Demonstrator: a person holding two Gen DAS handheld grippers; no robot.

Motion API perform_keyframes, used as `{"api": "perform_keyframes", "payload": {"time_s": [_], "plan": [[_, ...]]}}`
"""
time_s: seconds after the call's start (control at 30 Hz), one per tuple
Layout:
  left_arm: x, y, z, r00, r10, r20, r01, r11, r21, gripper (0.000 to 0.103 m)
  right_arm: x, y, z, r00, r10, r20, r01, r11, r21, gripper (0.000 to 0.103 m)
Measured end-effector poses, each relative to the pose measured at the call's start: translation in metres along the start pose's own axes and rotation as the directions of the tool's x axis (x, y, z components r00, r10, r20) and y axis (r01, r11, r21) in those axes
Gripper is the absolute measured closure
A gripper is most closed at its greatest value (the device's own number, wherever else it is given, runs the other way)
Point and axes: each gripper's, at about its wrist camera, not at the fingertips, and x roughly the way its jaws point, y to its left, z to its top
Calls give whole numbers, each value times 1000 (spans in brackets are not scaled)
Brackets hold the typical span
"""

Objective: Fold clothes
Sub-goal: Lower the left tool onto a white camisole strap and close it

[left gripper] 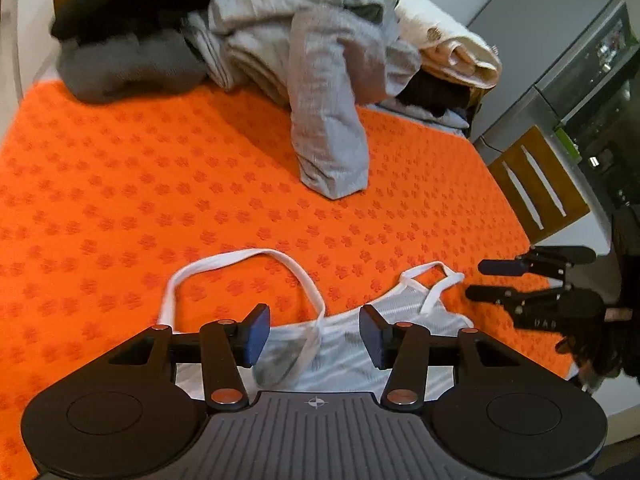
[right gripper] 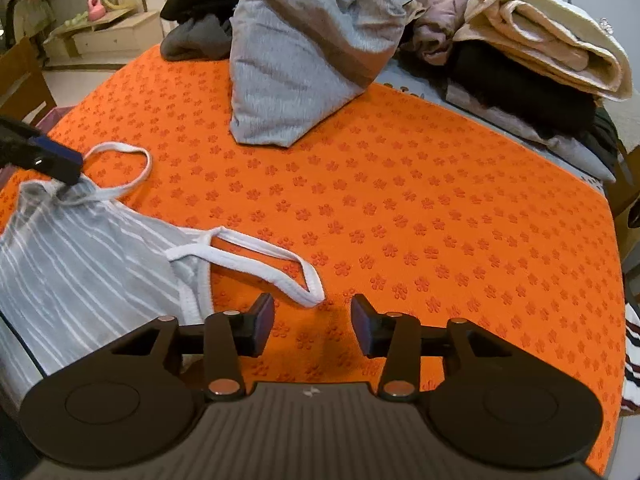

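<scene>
- Left hand-held gripper hangs with its jaws parted over the neckline of the striped tank top, gripping nothing; one white strap crosses between the pads without being pinched.
- Right hand-held gripper is likewise open and empty, poised over bare orange cloth just beside the tip of the other strap.
- Striped tank top lies at the near edge of the desk, body flat, both straps looped outward onto the orange cloth.
- Risk: the straps are thin and loose, so a closing pad could catch a strap alone, and a lift would then stretch it while the body stays behind, leaving a skewed fold.
- Risk: the left pads sit over layered fabric at the neckline; a shallow pinch might take only the top layer, so front and back separate.
- Risk: the right gripper sits off the garment, so closing where it is would grab the cloth or nothing; it probably needs shifting toward the strap base.
- Risk: the top lies right at the desk's near edge, so a drag toward the person could slide it off.
- Farther back, a grey garment spills forward from the heap of clothes; a wide sweep could snag it or crowd the folding space.
</scene>
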Motion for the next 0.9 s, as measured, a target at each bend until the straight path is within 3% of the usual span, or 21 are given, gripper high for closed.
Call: {"api": "perform_keyframes", "payload": {"time_s": [0.27, 0.43, 0.63, 0.8, 0.9], "plan": [[32, 14, 14, 991, -114, -74, 108, 990, -87, 51, 16, 4, 0, 1000, 9, 12, -9, 999, -32, 53], [47, 24, 14, 964, -247, -100, 229, 960, -164, 52, 21, -2, 10, 998, -12, 54, 14, 1000, -25, 53], [57, 37, 15, 941, -334, -61, 306, 912, -272, 52, 29, -12, 27, 995, -19, 99, 21, 1000, -13, 53], [61, 48, 25, 915, -402, 34, 386, 846, -367, 52, 38, -19, 43, 992, -4, 125, 6, 1000, -9, 53], [60, 53, 36, 910, -405, 87, 405, 826, -392, 52, 44, -22, 52, 991, 14, 131, -11, 1000, -24, 53]]}}
